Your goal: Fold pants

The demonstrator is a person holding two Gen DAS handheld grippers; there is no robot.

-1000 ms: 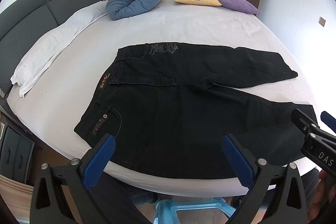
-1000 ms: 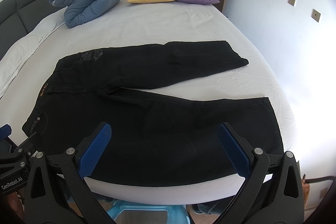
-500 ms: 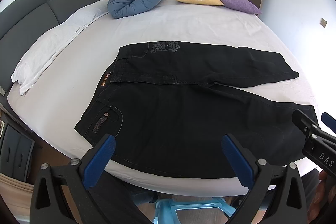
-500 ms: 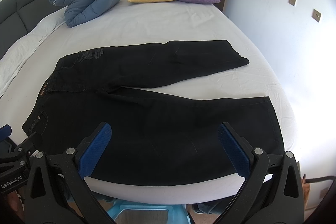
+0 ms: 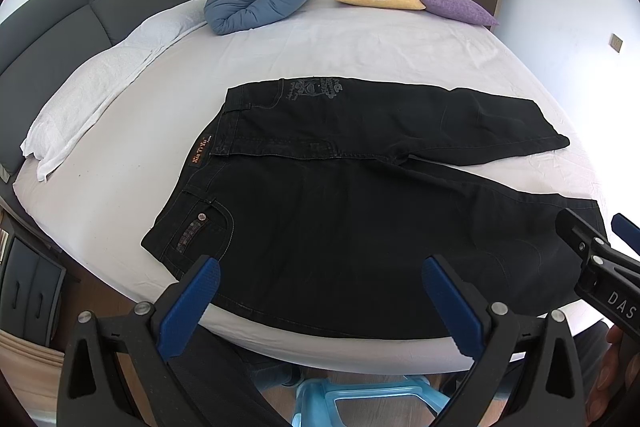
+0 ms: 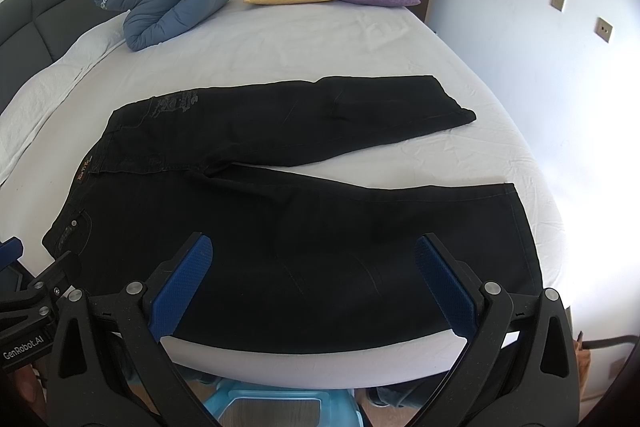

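While the black jeans [image 5: 360, 195] lie spread flat along the bed's [image 5: 360, 43] near edge, legs splayed apart, no fold is made. Left gripper [image 5: 320, 301] and right gripper [image 6: 312, 277] hover spread wide, grasping nothing. Every fold remains.

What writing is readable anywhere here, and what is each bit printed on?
"GenRobot.AI": white letters on the black left gripper, seen in the right wrist view.
"DAS": cut-off letters on the black right gripper, seen in the left wrist view.
Orange waistband label on the black denim pants: too small.
Grey pocket embroidery: unreadable.
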